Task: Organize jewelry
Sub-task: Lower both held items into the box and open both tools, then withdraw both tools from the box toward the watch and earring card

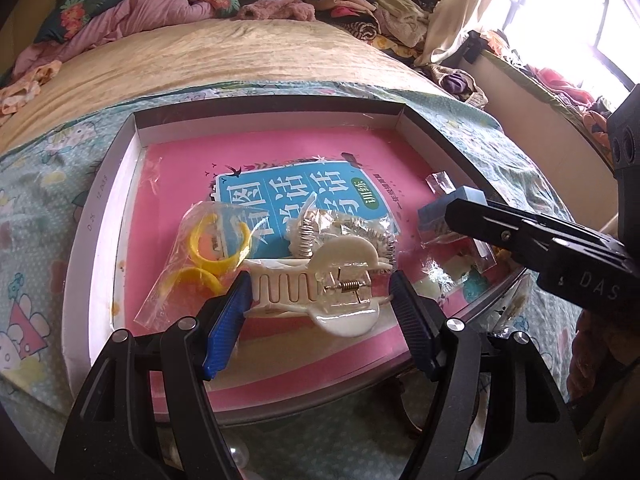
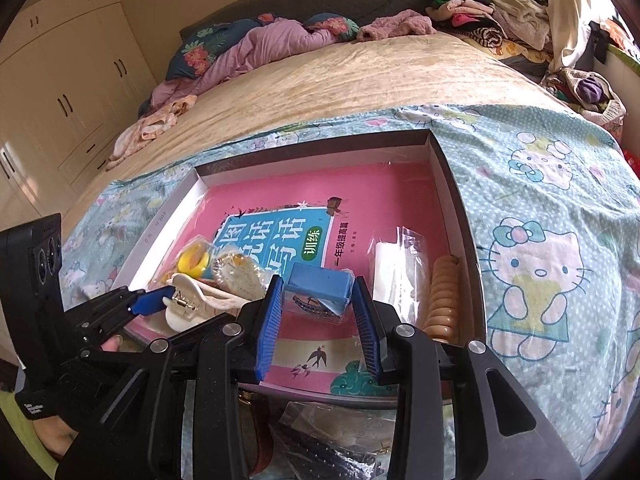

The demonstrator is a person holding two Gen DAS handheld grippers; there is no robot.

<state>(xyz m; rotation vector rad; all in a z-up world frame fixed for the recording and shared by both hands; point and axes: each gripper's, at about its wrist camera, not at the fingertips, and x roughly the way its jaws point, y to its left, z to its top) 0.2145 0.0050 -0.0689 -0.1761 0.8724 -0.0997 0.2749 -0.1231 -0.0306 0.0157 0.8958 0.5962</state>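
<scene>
Blown-out window (image 1: 568, 12) glare, fisheye-warped edges

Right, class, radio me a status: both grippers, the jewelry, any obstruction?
Left gripper open around cream plastic hair claw. Right gripper shut on blue-topped clear packet. Both over shallow box; bagged yellow rings crowd the claw.

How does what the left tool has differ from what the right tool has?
The left tool straddles a cream hair claw clip, bare, and its pads look apart from it. The right tool brackets a blue-carded bracelet packet in clear plastic. The clip is long and curved with a spring, while the packet is small and boxy. Both are over the pink book in the tray.
</scene>
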